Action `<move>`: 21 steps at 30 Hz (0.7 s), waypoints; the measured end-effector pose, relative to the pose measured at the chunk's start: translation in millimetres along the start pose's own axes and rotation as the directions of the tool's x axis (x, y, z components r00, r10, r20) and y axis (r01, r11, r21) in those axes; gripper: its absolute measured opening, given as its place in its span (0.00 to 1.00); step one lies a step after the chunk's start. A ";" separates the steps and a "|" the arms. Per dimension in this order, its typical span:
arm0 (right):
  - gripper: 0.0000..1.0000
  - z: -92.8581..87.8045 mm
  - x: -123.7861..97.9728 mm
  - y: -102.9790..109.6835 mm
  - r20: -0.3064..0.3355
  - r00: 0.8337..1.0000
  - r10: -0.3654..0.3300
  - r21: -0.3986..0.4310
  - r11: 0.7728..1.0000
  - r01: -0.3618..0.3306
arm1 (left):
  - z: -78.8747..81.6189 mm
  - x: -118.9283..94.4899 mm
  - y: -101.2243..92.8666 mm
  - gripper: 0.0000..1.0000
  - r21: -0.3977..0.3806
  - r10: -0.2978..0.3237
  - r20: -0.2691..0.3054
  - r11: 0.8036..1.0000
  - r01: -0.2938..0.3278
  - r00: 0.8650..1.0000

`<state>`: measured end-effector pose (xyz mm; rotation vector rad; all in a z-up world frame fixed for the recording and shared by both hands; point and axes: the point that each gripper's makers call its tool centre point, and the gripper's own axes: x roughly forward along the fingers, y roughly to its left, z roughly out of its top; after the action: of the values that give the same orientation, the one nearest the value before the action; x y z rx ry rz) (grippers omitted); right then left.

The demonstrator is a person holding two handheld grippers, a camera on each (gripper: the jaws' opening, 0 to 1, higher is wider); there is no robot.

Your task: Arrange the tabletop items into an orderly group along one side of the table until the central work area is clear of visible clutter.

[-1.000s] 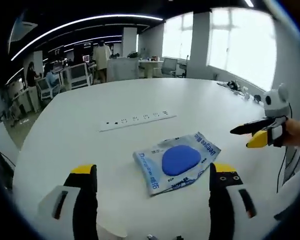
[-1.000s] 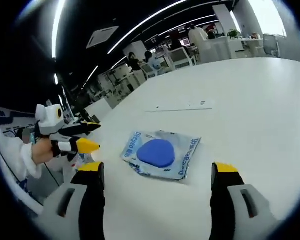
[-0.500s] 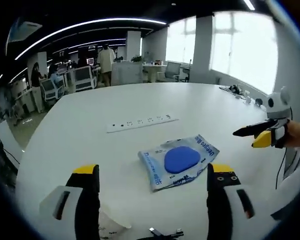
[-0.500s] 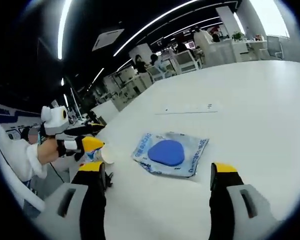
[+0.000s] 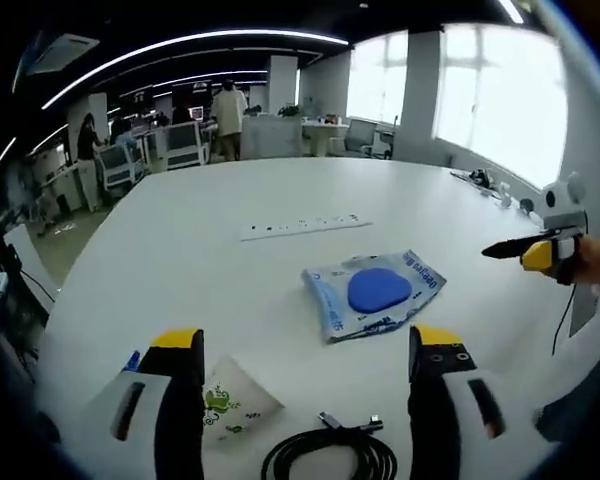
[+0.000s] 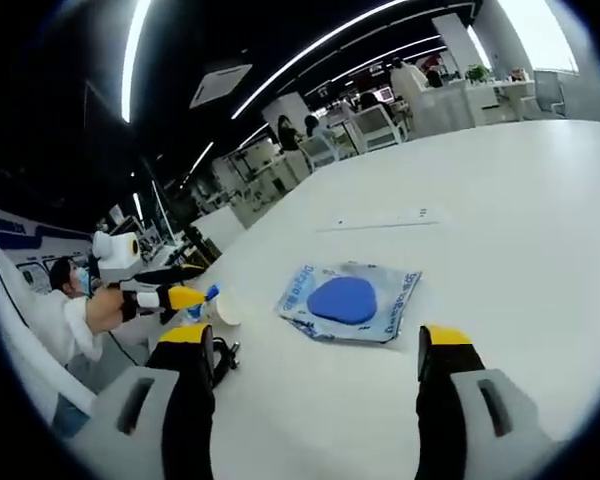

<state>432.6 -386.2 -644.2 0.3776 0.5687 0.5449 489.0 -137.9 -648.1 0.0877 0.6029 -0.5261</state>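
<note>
A silvery-blue packet [image 5: 375,292] with a blue disc inside lies flat on the white table [image 5: 180,260]; it is also in the right gripper view [image 6: 348,300]. Nearer me lie a paper cup on its side [image 5: 230,405], a coiled black cable [image 5: 330,458] and a blue pen [image 5: 130,360]. My left gripper [image 5: 306,338] stands open above the cup and cable, short of the packet, holding nothing. My right gripper [image 6: 313,335] is open too, with the packet beyond its tips. The cup [image 6: 223,308] and cable [image 6: 223,355] sit left of the packet there.
A white power strip [image 5: 305,226] lies flush in the table beyond the packet. The right gripper [image 5: 540,250] comes in from the right, the left gripper [image 6: 170,297] from the left, each in a hand. Office desks, chairs and people stand far behind.
Both views have drawn back from the packet, so it looks smaller. The cup, cable and pen have come into the left gripper view. Nothing on the table has moved.
</note>
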 end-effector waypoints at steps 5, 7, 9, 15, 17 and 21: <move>0.82 -4.5 -4.7 1.0 -0.005 1.000 0.005 0.000 1.000 -0.005 | -8.5 -9.0 8.5 0.84 -0.003 0.018 -0.012 1.000 -0.018 1.000; 0.81 -7.6 -8.5 0.7 -0.007 1.000 0.004 0.003 1.000 -0.004 | -11.6 -11.4 11.5 0.84 -0.005 0.023 -0.017 1.000 -0.023 1.000; 0.80 -10.9 -12.1 -1.0 -0.009 1.000 0.000 0.005 1.000 0.000 | -14.8 -13.0 13.8 0.84 -0.003 0.030 -0.022 1.000 -0.030 0.999; 0.78 -21.4 -15.7 -7.3 -0.033 0.999 -0.017 0.014 1.000 0.017 | -18.1 -11.1 16.0 0.83 -0.015 0.035 -0.035 0.999 -0.035 0.999; 0.78 -22.8 -16.3 -7.0 -0.034 0.999 -0.018 0.023 1.000 0.019 | -17.6 -10.3 16.1 0.83 -0.012 0.033 -0.035 0.999 -0.033 0.999; 0.77 -24.7 -17.9 -5.9 -0.032 0.999 -0.022 0.030 0.999 0.023 | -20.3 -9.5 18.1 0.83 0.014 0.027 -0.054 1.000 -0.027 0.998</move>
<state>407.4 -396.6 -659.1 0.3917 0.6120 0.5221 480.8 -113.3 -660.8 0.1228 0.6501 -0.5030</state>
